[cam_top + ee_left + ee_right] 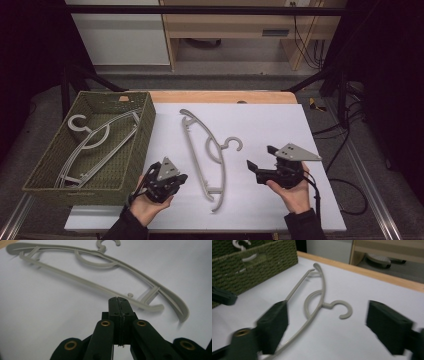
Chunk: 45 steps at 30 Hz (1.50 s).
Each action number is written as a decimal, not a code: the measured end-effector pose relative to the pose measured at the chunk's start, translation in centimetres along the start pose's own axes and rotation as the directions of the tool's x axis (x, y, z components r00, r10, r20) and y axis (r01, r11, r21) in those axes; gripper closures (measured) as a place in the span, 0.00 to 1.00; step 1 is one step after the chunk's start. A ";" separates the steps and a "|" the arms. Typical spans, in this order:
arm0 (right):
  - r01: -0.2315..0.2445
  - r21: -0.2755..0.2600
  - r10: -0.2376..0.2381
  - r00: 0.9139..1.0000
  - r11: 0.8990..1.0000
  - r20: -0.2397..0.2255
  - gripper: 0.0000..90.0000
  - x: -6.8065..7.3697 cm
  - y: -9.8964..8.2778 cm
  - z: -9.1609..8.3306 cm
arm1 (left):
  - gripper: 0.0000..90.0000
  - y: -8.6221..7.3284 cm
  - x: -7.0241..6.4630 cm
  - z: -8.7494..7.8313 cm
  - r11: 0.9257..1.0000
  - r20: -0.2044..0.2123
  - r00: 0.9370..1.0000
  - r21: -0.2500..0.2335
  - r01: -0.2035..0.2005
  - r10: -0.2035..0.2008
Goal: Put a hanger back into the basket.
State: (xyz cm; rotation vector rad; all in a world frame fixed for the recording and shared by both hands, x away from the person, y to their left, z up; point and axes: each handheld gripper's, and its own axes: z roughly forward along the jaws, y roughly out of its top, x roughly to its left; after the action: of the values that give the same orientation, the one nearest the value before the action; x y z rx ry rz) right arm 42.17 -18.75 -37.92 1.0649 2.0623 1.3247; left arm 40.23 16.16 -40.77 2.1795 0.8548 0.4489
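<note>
left gripper (176,181) is clamped shut on nothing, right gripper (260,160) gapes empty; grey plastic hanger (206,150) lies between them on white tabletop (280,125), woven green basket (146,131) far left

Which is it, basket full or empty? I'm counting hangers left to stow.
Neither: the green basket holds grey hangers, with another hanger lying on the white mat.

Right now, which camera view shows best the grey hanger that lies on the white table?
The high view: the whole grey hanger shows there, from hook to both ends, flat on the white table. The left gripper view shows it close, its hook cut off at the top edge. The right gripper view shows the hook, but its own blurred jaw covers the lower part.
</note>
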 end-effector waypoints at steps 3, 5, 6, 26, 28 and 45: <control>0.017 0.062 -0.014 0.999 0.998 -0.048 0.52 1.4 -0.7 1.9 | 1.00 -1.3 0.5 -0.6 1.000 -0.017 1.000 -0.010 0.024 -0.024; 0.030 0.105 -0.022 0.997 0.994 -0.076 0.67 2.2 -1.2 3.3 | 1.00 -1.9 0.9 -0.9 0.998 -0.023 0.999 -0.034 0.049 -0.050; 0.026 0.134 -0.015 0.997 0.991 -0.080 0.77 2.5 -1.5 4.1 | 1.00 -2.2 1.1 -0.9 0.997 -0.018 0.998 -0.040 0.066 -0.067; 0.066 0.381 0.003 0.984 0.922 -0.176 1.00 6.1 -5.0 10.7 | 1.00 -2.9 2.2 -0.4 0.998 -0.045 0.997 -0.012 0.057 -0.057; 0.078 0.383 -0.009 0.984 0.920 -0.177 1.00 6.1 -5.0 10.8 | 1.00 -2.9 2.2 -0.3 0.998 -0.045 0.997 -0.016 0.064 -0.064; 0.015 0.423 0.014 0.998 0.906 -0.066 1.00 2.8 -5.9 8.0 | 1.00 -3.2 2.3 0.0 0.998 -0.040 0.997 0.005 0.060 -0.060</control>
State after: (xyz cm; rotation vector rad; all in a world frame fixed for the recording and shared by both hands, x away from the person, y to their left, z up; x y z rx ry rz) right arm 44.20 -13.52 -46.64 1.2058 2.4715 0.9381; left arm 40.49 19.43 -43.03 2.1505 0.9415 0.4624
